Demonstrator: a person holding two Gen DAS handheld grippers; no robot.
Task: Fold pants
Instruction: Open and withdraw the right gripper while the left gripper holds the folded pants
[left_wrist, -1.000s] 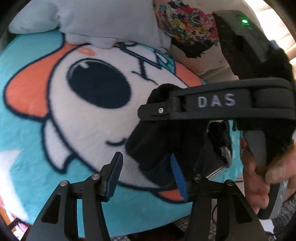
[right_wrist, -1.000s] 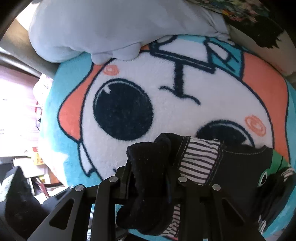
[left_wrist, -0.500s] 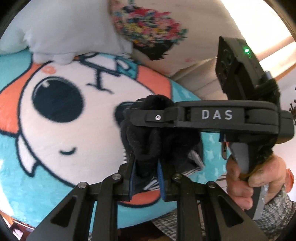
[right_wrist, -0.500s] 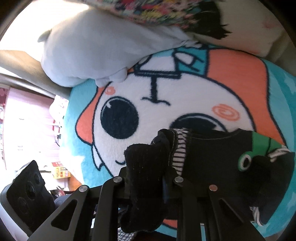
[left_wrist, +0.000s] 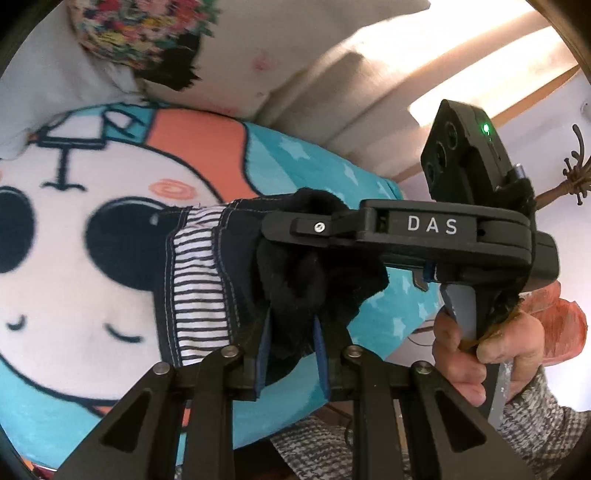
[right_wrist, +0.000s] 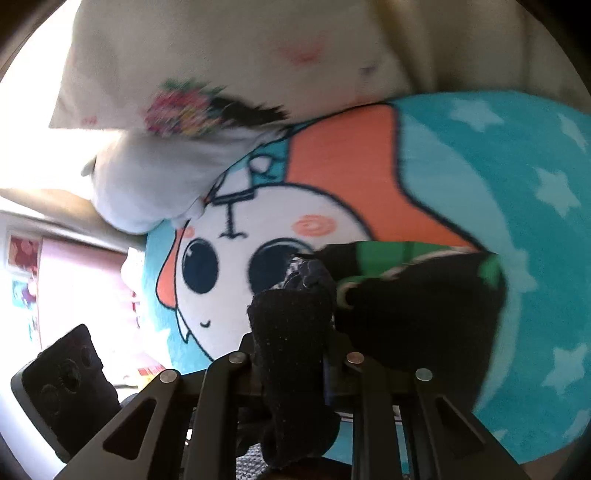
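Left gripper (left_wrist: 290, 345) and right gripper (right_wrist: 295, 354), each clamped on bunched black pants (left_wrist: 310, 273) above the blanket's (left_wrist: 92, 280) near edge; holding both corners level should keep the fold square.

Black fleece of the pants (right_wrist: 413, 314) swallows the right claw (right_wrist: 291, 354) pads. The blanket (right_wrist: 480, 177) runs off the right edge, and the pillow (right_wrist: 229, 74) print is smeared.

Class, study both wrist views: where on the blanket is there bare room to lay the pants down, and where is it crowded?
Free: the white cartoon face left of the pants, and the starred teal beyond them. Crowded: the pillows along the blanket's far edge.
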